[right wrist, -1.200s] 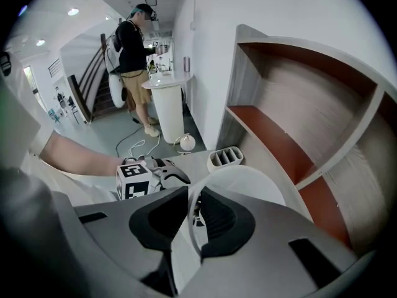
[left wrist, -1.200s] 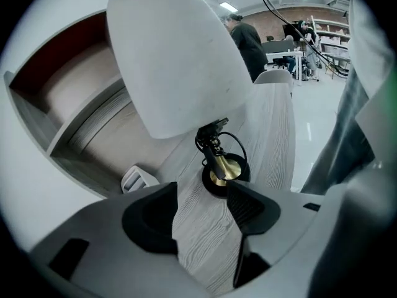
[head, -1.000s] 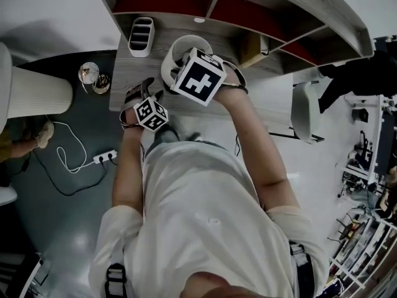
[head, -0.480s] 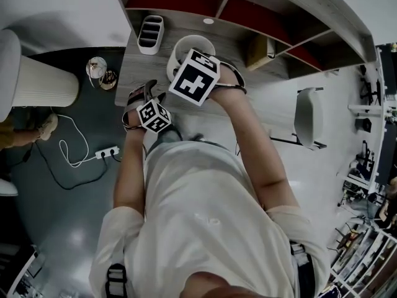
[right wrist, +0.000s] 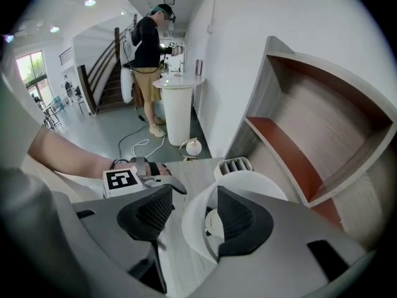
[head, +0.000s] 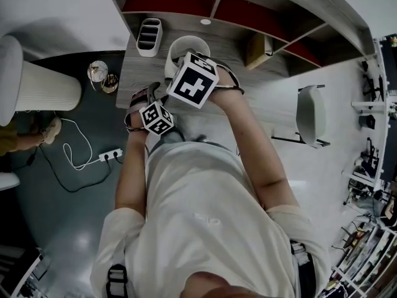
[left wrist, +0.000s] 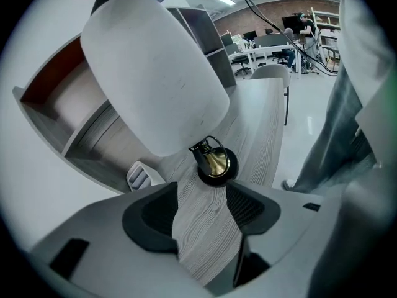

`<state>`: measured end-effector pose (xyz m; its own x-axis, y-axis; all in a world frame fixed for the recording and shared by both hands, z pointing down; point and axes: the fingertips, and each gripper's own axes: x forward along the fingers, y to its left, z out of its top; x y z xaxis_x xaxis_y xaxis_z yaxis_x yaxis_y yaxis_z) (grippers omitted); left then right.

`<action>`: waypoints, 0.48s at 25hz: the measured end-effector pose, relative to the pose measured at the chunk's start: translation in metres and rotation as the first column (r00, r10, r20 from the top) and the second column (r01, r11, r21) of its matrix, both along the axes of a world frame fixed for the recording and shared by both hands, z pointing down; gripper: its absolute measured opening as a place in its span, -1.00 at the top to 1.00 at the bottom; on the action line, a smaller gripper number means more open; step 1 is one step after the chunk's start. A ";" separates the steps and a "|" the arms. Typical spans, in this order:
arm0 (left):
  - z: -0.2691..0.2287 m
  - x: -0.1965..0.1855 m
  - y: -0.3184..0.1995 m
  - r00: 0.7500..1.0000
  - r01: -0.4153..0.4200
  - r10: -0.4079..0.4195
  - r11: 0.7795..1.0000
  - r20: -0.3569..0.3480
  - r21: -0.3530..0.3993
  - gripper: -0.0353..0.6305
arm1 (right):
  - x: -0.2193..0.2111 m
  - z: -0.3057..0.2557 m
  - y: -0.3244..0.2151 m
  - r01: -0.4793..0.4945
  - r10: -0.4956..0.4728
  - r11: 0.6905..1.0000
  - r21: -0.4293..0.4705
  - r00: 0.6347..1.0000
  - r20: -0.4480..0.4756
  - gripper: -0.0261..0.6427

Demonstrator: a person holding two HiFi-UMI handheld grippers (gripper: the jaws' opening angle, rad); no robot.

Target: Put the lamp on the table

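- Left gripper (left wrist: 201, 190): the jaws are spread with only bare wood-grain table (left wrist: 260, 117) between them. The black-and-brass base (left wrist: 214, 164) of the lamp (left wrist: 155, 73) sits on the table just beyond the jaw tips.
- Right gripper (right wrist: 195, 194): the jaws have just been opening and stand wide. The rim of the white shade (right wrist: 193, 225) is between them, with the right pad inside the shade and the left pad outside, clear of it.
- Far left, on the floor, stands a white ribbed pedestal (head: 46, 92).
- A grey slotted tray (head: 149, 33) lies on the table, just left of the lamp, towards the far edge.
- The lamp stands on the table under the right gripper, near the shelf unit (head: 248, 11).
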<state>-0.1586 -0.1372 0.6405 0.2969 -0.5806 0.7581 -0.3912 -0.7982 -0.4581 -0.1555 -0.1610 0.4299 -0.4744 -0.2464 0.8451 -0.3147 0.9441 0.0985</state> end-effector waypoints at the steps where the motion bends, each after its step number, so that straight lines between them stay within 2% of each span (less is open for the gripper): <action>1: -0.001 0.002 0.001 1.000 -0.008 0.008 1.000 0.005 0.001 0.12 | 0.000 -0.003 -0.001 -0.008 0.007 1.000 0.009 1.000 0.016 0.15; 8: -0.007 0.017 0.009 0.999 -0.035 0.035 0.999 0.008 -0.003 0.12 | 0.010 -0.026 -0.007 -0.056 0.051 0.997 0.052 0.994 0.100 0.08; 12: -0.012 0.033 0.016 0.998 -0.059 0.058 0.998 -0.032 -0.021 0.12 | 0.022 -0.038 -0.005 -0.085 0.075 0.995 0.058 0.985 0.153 0.09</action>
<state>-0.1259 -0.1209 0.6283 0.3534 -0.5450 0.7603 -0.3574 -0.8298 -0.4287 -0.1336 -0.1660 0.3922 -0.5717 -0.3402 0.7466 -0.4049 0.9084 0.1039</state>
